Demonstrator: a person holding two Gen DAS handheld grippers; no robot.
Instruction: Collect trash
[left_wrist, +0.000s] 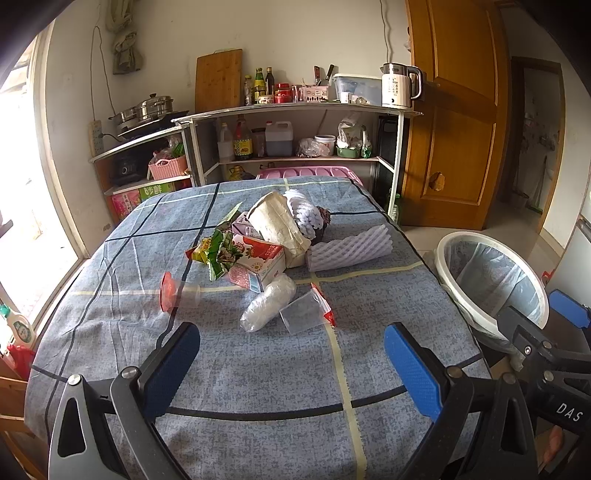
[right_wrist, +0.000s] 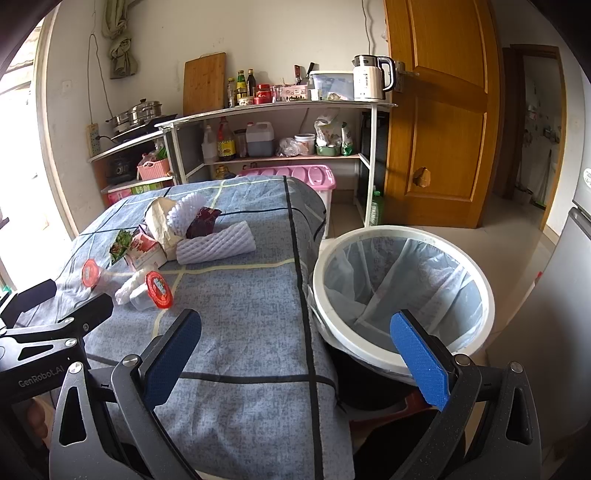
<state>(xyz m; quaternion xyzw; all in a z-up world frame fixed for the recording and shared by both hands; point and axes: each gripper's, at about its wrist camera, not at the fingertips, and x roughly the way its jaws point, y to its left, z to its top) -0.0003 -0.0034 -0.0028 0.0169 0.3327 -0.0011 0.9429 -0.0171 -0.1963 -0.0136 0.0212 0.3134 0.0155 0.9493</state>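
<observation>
Nothing had yet been collected, to judge by the scene: the trash lay in a heap near the middle of the surface (left_wrist: 110, 266), which was covered by a blue checked cloth, and the lined bin (right_wrist: 402, 236) stood on the floor just beside the surface's right edge with nothing visible in its liner. The left tool (left_wrist: 291, 354) hovered above the near part of the cloth with its blue-padded jaws spread wide and nothing between them; the right tool (right_wrist: 295, 343) hung likewise released and bare, straddling the surface's edge and the bin's rim. The step in hand looked like the approach before a first pick. Nearest the left tool lay a clear plastic cup (left_wrist: 301, 312) with a red foil lid, touching a crumpled white plastic wrap (left_wrist: 267, 304); a second red-lidded cup (left_wrist: 177, 291) lay on its side a little to the left. Behind them sat a red and white carton (left_wrist: 258, 258), a green snack wrapper (left_wrist: 218, 254), a large paper cup (left_wrist: 277, 221) tipped over, and a white foam net sleeve (left_wrist: 351, 245). The next move probably called for lowering one tool over the nearest cup, closing gently because the thin plastic would likely buckle, then carrying it right to the bin.
</observation>
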